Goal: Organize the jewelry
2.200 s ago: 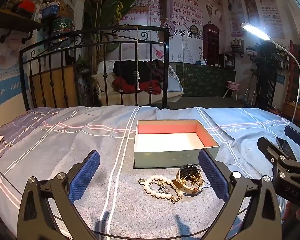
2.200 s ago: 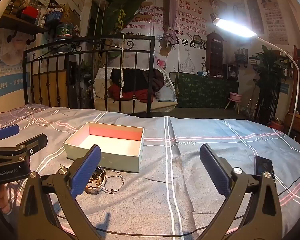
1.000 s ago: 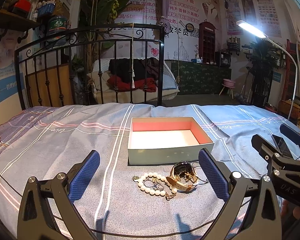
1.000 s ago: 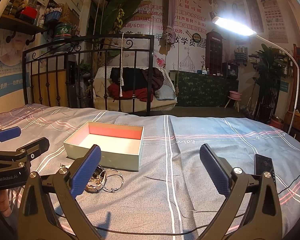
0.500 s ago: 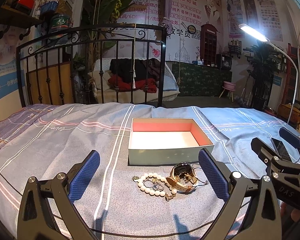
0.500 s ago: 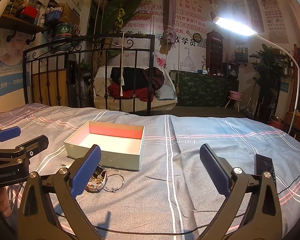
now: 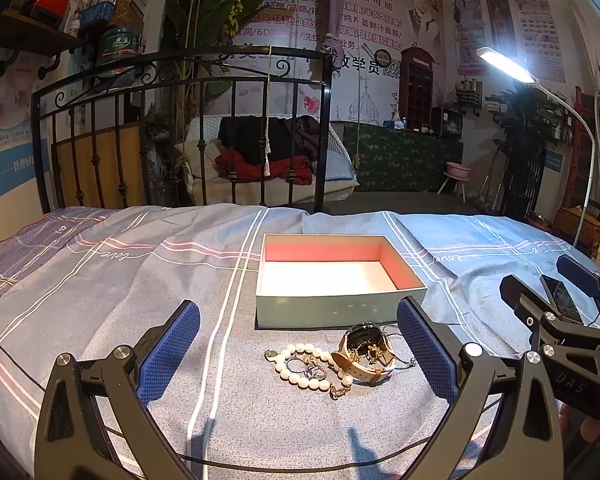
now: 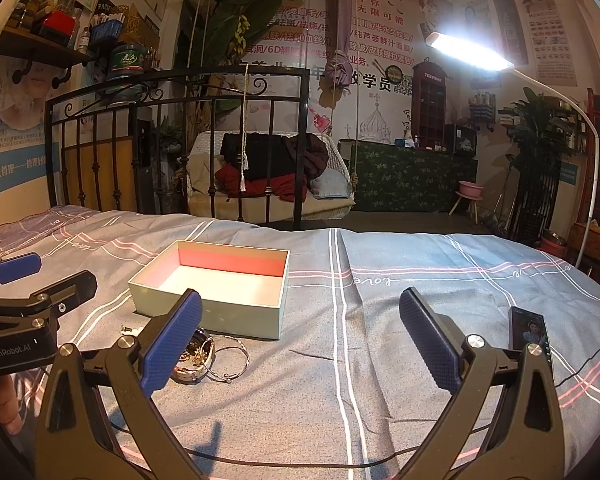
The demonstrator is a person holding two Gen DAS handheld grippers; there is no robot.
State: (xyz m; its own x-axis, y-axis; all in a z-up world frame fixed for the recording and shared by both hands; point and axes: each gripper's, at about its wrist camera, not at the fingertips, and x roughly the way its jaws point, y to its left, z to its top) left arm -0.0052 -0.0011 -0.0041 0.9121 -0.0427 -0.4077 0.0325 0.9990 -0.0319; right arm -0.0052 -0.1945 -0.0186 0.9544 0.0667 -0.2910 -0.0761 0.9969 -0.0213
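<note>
Bedspread (image 7: 100,292) is blue-grey with white and pink stripes, and everything sits on it. Going left to right in the left wrist view: left gripper (image 7: 300,348) has its jaws spread wide with nothing in them, hovering low over the jewelry. Then one pearl bracelet (image 7: 300,364) with what looks like a couple of small rings (image 7: 306,368) inside its loop, and touching its right side one watch (image 7: 362,354) on a tan strap with a gold chain tangled on it. One thin bangle (image 8: 226,356) lies against the watch. Just behind the pile is one open box (image 7: 332,308), pale green outside, pink walls, empty. Right gripper (image 8: 300,344) is also released, jaws wide, holding nothing. One phone (image 8: 529,332) lies far right, well apart from the jewelry.
</note>
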